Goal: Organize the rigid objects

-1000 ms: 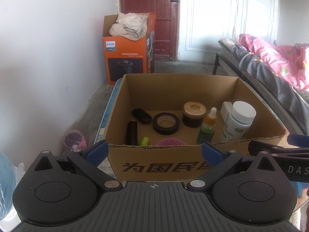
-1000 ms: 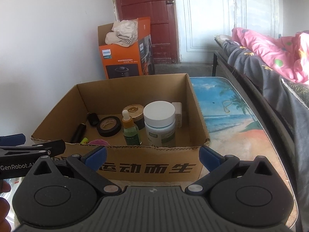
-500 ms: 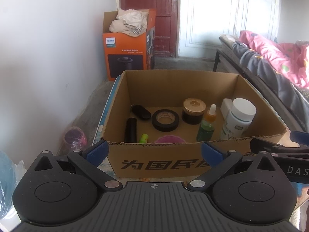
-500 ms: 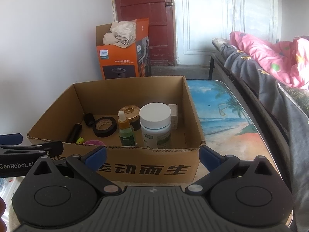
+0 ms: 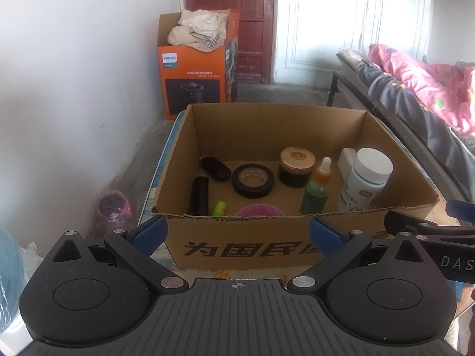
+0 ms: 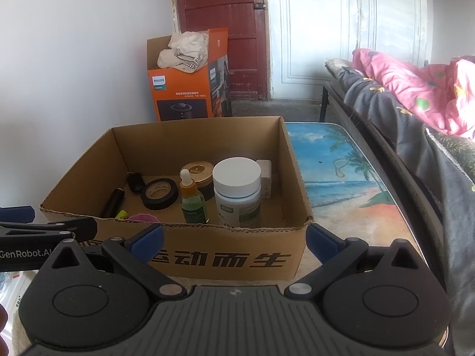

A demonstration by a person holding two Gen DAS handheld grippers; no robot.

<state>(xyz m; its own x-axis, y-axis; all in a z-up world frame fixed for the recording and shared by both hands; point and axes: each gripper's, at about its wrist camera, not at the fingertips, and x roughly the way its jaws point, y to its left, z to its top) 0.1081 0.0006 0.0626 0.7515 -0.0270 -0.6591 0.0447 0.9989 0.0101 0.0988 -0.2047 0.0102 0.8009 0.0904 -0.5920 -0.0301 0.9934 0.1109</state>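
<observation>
Both held short of the cardboard box (image 5: 267,246) at the near left end of the beach-print table (image 6: 350,195). Left gripper (image 5: 236,231) with fingers spread wide, empty; right gripper (image 6: 234,237) likewise spread and empty.

Inside the box: black tape roll (image 5: 253,180) mid-floor, gold-lidded jar (image 5: 296,166) behind it, green dropper bottle (image 5: 317,188) and white-capped pill bottle (image 5: 365,182) upright by the right wall, a white block (image 5: 346,160) behind those. Near the left wall a black cylinder (image 5: 199,195) and a black oval case (image 5: 214,167); against the front wall a small yellow-green piece (image 5: 219,208) and a pink item (image 5: 257,210), half hidden by the rim.

Beyond, an orange carton (image 6: 190,89) stuffed with cloth, a red door (image 6: 222,29), a bed with pink quilt (image 6: 415,89) along the table's right edge.

Only from the left wrist: a purple bagged thing (image 5: 114,207) on the floor. Only from the right wrist: the bare table surface right of the box.
</observation>
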